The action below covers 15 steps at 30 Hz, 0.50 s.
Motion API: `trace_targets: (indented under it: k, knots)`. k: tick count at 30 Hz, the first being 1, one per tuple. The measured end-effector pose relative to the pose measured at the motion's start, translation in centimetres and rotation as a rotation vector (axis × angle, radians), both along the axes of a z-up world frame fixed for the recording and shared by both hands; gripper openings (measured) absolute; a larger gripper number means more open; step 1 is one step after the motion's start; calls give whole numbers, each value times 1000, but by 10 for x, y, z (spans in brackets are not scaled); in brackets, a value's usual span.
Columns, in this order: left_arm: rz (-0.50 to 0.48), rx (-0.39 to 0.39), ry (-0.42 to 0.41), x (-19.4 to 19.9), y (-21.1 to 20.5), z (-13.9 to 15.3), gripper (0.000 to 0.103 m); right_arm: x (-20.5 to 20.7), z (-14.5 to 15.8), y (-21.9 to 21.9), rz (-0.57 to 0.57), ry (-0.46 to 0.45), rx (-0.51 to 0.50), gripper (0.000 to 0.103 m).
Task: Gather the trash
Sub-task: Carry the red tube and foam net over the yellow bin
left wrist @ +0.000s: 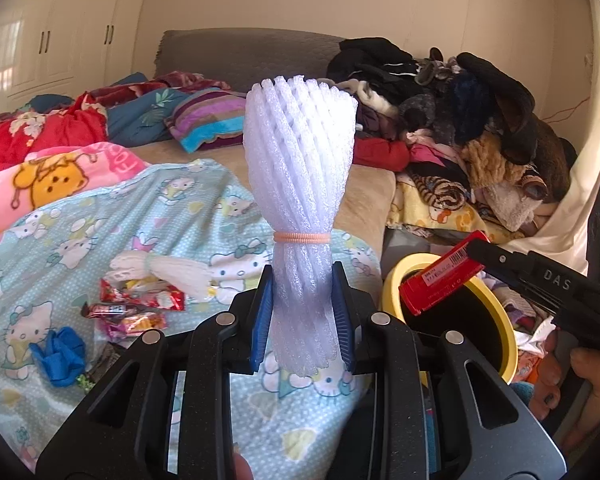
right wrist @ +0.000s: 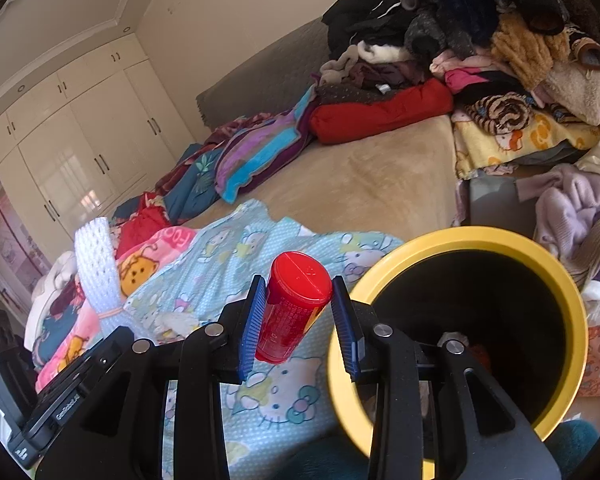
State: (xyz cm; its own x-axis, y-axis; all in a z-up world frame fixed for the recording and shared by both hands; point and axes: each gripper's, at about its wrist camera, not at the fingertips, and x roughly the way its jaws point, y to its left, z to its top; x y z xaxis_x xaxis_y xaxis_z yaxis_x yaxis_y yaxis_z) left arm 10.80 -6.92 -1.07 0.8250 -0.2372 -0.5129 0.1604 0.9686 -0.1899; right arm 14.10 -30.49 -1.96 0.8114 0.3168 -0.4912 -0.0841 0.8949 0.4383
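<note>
1. Left claw (left wrist: 303,316) pinches foam net (left wrist: 300,168) below its band: light, squashy, best held at that waist
2. Right claw (right wrist: 296,320) clamps red tube (right wrist: 294,308): rigid, slick, grip mid-body
3. Bin (right wrist: 452,236) just beside; wrappers (left wrist: 136,312) lie on bed

Our left gripper (left wrist: 302,322) and right gripper (right wrist: 300,326) look alike: matte black angular linkage arms with triangular cut-outs, round silver pivot pins, and ribbed blue pads (left wrist: 260,320) lining the fingers. Seen from the left wrist, the right gripper's black body carries raised letters "DAS".
</note>
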Motion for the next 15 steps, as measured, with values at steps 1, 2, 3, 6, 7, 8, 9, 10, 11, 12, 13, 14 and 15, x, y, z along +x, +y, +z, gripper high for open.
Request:
trace_targets:
  k: [1,2,3,6,7,8,9,10,11,12,13,14,15]
  knots:
    - [-6,2,-1,0,-3,0,21,0,1,-3,-5,-2,-1,32]
    - [-12,4,-1,0,-4,0,21,-1,1,-6,-13,-5,-3,32]
    - [-19,6,-1,0,-7,0,21,-1,2,-8,-18,-7,-4,32]
    - [-37,9,2,0,-14,0,21,-3,3,-17,-37,-10,1,32]
    - [-43,12,3,0,-18,-1,21,-3,4,-20,-45,-12,1,32]
    - [-49,14,4,0,-21,-1,21,-3,4,-23,-51,-13,2,32]
    - [-58,17,5,0,-25,-2,21,-4,4,-25,-58,-14,2,32]
    - [-63,19,6,0,-27,-2,21,-4,4,-28,-63,-14,3,32]
    - [-70,22,7,0,-30,-2,21,-4,4,-32,-72,-14,5,32]
    - [-77,25,8,0,-33,-3,21,-4,3,-36,-82,-14,6,32]
    - [-85,26,9,1,-37,-3,21,-4,3,-39,-91,-14,6,32]
    - [-94,27,10,1,-40,-3,21,-4,3,-42,-97,-14,6,32]
    - [-101,32,9,0,-44,-4,21,-4,3,-46,-106,-15,4,32]
